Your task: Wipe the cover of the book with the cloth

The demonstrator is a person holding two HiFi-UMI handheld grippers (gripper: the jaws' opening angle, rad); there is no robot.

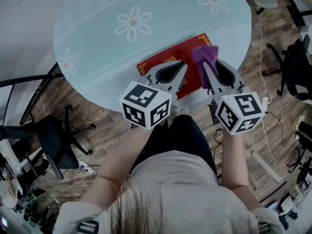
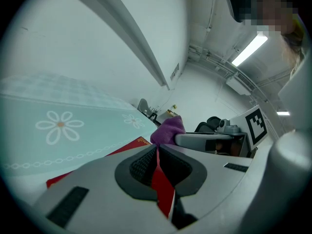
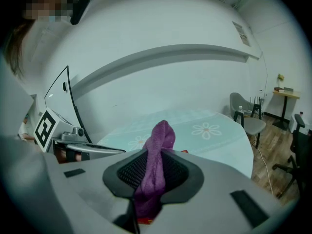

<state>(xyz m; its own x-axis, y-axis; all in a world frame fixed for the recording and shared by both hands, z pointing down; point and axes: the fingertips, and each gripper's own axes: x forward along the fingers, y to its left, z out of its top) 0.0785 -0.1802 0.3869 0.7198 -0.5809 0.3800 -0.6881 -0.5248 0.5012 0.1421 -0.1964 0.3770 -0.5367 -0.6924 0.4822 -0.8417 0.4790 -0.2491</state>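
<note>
A red book (image 1: 168,61) with gold trim lies at the near edge of the round table (image 1: 107,57). My left gripper (image 1: 183,65) is shut on the book's near edge; in the left gripper view the red cover (image 2: 160,185) runs between the jaws. A purple cloth (image 1: 204,56) is bunched over the book's right part, with my right gripper (image 1: 205,64) shut on it. In the right gripper view the cloth (image 3: 157,165) stands up between the pads. The two grippers sit side by side above the table's edge.
The table carries a pale green cloth with white flowers (image 1: 133,22). A black office chair (image 1: 53,138) stands on the wooden floor at the left, another chair (image 1: 298,67) at the right. Cables (image 1: 270,121) trail over the floor. The person's lap (image 1: 178,135) is just below the table edge.
</note>
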